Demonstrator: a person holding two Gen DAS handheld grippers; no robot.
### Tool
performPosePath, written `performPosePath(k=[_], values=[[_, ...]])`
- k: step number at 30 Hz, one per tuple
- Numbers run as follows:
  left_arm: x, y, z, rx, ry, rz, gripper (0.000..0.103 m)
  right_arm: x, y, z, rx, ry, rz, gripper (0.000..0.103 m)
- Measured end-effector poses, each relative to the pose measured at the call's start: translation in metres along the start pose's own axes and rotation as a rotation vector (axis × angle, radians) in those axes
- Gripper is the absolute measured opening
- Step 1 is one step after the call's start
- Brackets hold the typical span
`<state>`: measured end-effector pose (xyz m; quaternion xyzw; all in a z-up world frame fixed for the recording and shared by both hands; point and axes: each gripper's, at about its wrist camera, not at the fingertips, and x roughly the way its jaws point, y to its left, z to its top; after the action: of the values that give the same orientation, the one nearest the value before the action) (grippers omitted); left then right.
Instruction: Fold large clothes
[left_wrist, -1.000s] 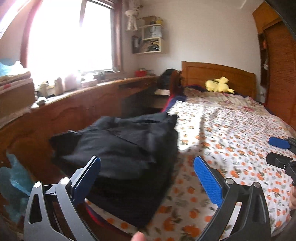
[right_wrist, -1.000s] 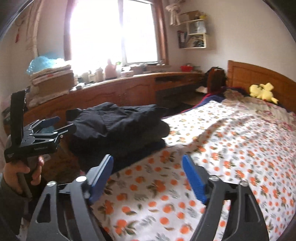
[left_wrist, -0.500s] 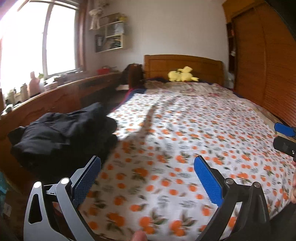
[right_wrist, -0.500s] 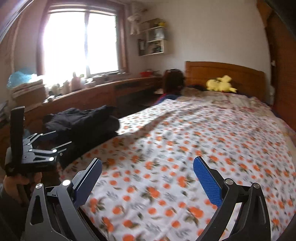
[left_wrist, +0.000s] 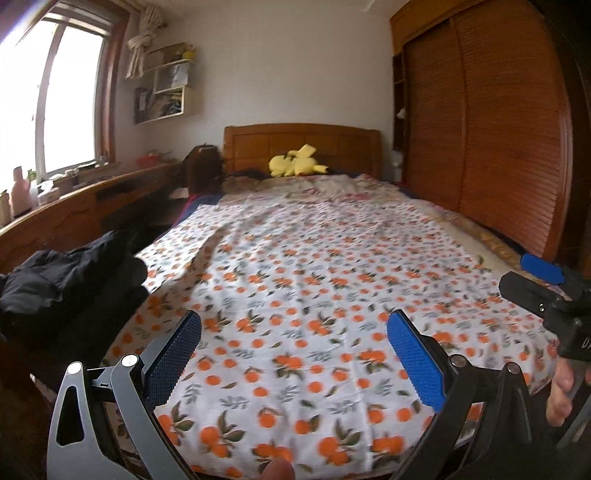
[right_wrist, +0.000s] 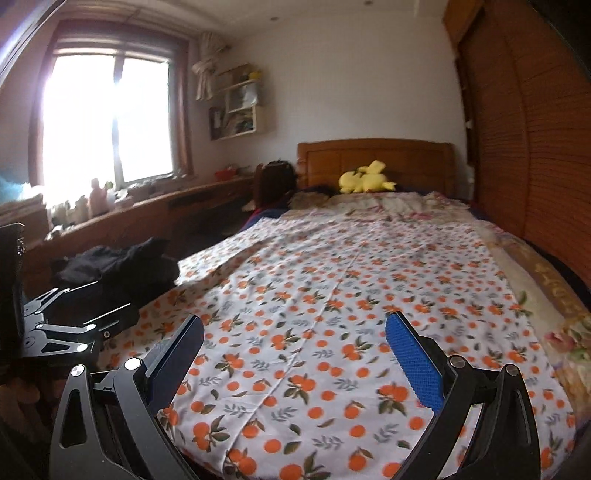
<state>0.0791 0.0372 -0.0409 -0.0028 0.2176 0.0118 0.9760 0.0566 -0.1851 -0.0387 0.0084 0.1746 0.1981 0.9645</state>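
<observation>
A folded pile of black clothes (left_wrist: 70, 280) rests on the bed's near left corner, also seen in the right wrist view as a dark heap (right_wrist: 118, 262). My left gripper (left_wrist: 293, 343) is open over the orange-patterned sheet (left_wrist: 314, 266), with nothing between its blue pads. My right gripper (right_wrist: 295, 347) is open too, wide and empty, over the same sheet (right_wrist: 351, 295). Both grippers stand to the right of the clothes, apart from them. The right gripper's body (left_wrist: 546, 291) shows at the left wrist view's right edge, and the left gripper's body (right_wrist: 66, 325) at the other view's left edge.
A yellow plush toy (left_wrist: 295, 166) lies by the wooden headboard (left_wrist: 303, 147). A long wooden counter (left_wrist: 74, 210) with bottles runs under the window on the left. A slatted wardrobe (left_wrist: 480, 140) lines the right wall. A hand (left_wrist: 561, 391) holds the right gripper.
Both views have swung right, from the black clothes to the middle of the bed. The clothes now lie at the far left. The right gripper's jaws have widened.
</observation>
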Motion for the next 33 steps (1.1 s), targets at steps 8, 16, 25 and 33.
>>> performPosePath(k=[8, 16, 25, 33], values=[[-0.028, -0.017, 0.007, 0.0, -0.021, -0.027, 0.101, -0.042, -0.01, 0.004, 0.017, -0.056, -0.068, 0.095], [-0.045, -0.018, 0.008, 0.008, -0.028, -0.016, 0.101, -0.055, -0.017, 0.0, 0.041, -0.066, -0.092, 0.095], [-0.05, -0.018, 0.008, 0.007, -0.033, -0.012, 0.101, -0.053, -0.018, -0.002, 0.044, -0.053, -0.101, 0.095], [-0.051, -0.019, 0.009, 0.009, -0.037, -0.01, 0.101, -0.051, -0.019, -0.003, 0.046, -0.048, -0.104, 0.095]])
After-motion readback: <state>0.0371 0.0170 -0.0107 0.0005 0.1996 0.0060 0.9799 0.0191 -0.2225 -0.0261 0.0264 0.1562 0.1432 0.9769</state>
